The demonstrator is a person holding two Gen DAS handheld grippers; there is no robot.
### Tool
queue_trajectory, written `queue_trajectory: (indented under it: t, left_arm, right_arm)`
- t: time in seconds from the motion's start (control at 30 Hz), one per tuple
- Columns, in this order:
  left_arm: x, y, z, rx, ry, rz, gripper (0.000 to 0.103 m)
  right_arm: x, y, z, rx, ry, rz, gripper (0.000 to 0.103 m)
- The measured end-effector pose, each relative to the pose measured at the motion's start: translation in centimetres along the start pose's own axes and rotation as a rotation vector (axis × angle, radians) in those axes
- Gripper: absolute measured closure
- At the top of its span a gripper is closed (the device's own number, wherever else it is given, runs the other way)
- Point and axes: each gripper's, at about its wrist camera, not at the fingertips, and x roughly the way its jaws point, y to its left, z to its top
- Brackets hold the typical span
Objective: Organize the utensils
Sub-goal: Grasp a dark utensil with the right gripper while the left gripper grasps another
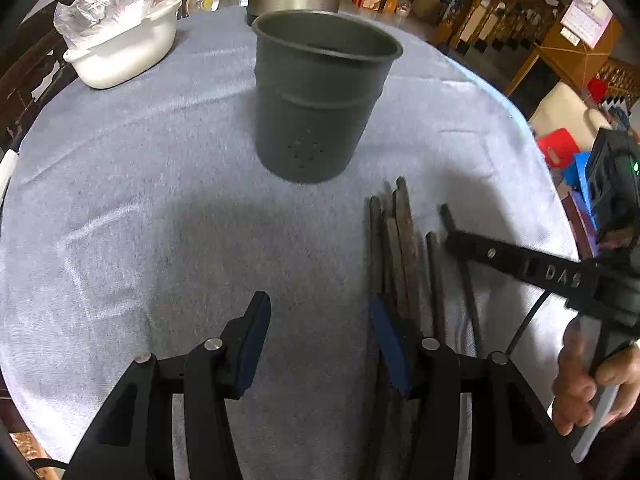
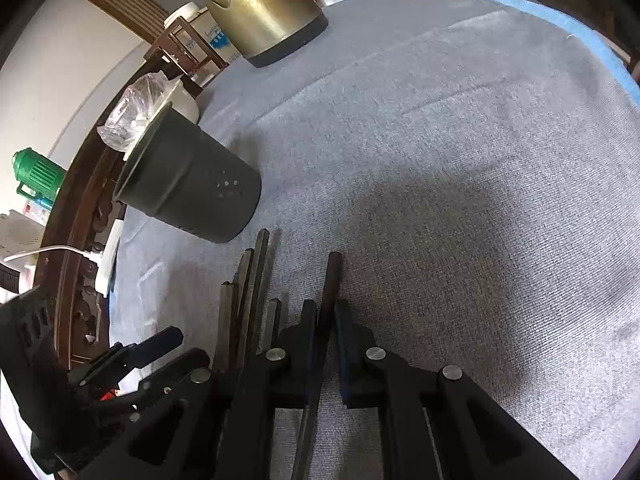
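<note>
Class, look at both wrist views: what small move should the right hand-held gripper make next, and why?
Probably lift. The right hand-held gripper is shut on a single chopstick lying beside the chopstick pile, and the grey holder stands upright and open. Raising the stick clear of the cloth likely comes before carrying it over.

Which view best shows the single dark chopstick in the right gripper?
The right wrist view: the single dark chopstick runs between the right gripper pads, apart from the chopstick bundle. The left wrist view shows that chopstick only partly, crossed by the gripper's finger.
</note>
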Motion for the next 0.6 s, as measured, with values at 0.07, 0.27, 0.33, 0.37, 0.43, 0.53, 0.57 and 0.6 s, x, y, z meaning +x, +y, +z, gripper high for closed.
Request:
queue_trajectory:
  t: [0.07, 0.27, 0.33, 0.37, 0.43, 0.53, 0.57, 0.6]
  left_arm:
    - [0.1, -0.4, 0.3, 0.015, -0.001, -0.003, 0.049]
    - [1.3, -1.8, 0.7, 0.054, 0.006, 0.026, 0.049]
    - [1.6, -1.4, 0.6, 0.036, 0.006, 0.033, 0.046]
    - [1.6, -0.9, 0.6, 0.025, 0.010, 0.046, 0.046]
    - [1.4, -0.1, 0.3, 0.018, 0.007, 0.073, 0.046]
    - [0.6, 1.7, -0.3, -0.020, 0.004, 0.067, 0.046]
    - [0.5, 2.4, -0.4, -0.037, 0.003, 0.059, 0.046]
    - [0.3, 2.9, -0.4, -0.047, 0.002, 0.050, 0.046]
  right_arm:
    - [0.0, 0.1, -0.1, -0.008, -0.007, -0.005, 0.092]
    - [0.1, 0.4, -0.1, -0.015, -0.011, -0.010, 0.092]
    - [0.0, 0.4, -0.2, -0.014, -0.010, -0.010, 0.092]
    - [0.0, 0.4, -0.3, -0.016, -0.009, -0.011, 0.092]
    - [0.0, 0.5, -0.3, -0.019, -0.009, -0.015, 0.092]
    - [0.0, 0.8, -0.3, -0.026, -0.011, -0.025, 0.092]
    - [0.0, 0.9, -0.3, -0.031, -0.012, -0.031, 0.092]
    - [0.0, 1.0, -0.3, -0.035, -0.011, -0.036, 0.092]
